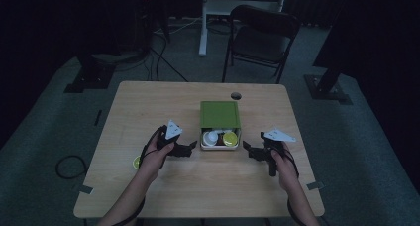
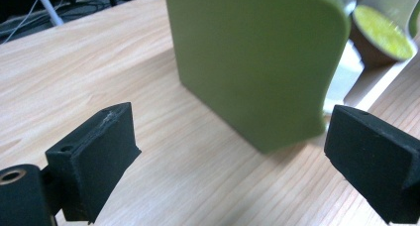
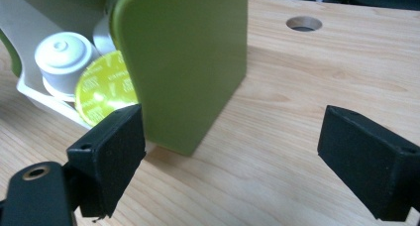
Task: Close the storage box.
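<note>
Two claws flank one green box [image 1: 220, 114] on the counter [image 1: 148, 117]: left claw [image 1: 190, 147] and right claw [image 1: 249, 150], both wide open and empty. Inside the box's white tray [image 1: 218, 146] sit one white-lidded pod [image 1: 212, 137] and one yellow-lidded pod [image 1: 229, 139]; another yellow disc [image 1: 136, 162] lies left of the box.

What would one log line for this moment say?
left claw: open, beside green box | right claw: open, opposite side | white drawer: slid out, yellow-lidded capsule and white capsule inside | nothing held
</note>
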### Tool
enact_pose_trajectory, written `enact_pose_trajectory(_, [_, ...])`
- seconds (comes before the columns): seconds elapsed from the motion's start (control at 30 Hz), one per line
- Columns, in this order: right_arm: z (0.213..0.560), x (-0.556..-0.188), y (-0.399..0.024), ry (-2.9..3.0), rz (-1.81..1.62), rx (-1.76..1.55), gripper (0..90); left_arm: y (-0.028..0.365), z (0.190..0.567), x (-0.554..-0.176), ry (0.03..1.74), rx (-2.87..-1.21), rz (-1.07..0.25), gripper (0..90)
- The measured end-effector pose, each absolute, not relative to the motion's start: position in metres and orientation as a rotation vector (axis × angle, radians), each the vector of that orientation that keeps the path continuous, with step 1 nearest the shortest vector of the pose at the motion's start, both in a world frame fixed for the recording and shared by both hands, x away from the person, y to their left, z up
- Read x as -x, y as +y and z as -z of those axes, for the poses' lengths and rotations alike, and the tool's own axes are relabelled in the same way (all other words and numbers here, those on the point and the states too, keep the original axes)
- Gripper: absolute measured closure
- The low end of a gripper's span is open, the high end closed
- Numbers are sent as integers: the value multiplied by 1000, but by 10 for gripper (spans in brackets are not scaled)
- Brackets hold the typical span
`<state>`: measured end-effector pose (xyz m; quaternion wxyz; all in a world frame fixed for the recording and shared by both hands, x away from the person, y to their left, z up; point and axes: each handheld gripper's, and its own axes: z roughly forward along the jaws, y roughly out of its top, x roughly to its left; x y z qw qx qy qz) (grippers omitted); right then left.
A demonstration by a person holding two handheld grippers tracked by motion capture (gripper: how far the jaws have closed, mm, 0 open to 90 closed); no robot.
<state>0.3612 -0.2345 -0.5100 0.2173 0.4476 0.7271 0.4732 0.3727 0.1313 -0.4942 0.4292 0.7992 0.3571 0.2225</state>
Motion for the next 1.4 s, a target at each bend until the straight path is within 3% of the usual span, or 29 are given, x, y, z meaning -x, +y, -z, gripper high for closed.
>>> enact_pose_trajectory(0.93, [532, -327, -289, 1935, -1165, -1425, 107, 172, 512, -338, 1016, -1983, -613, 60])
enact_pose_trajectory(1.4, [537, -303, -306, 1855, -1015, -1547, 107, 189, 526, -321, 1104, -1981, -578, 61])
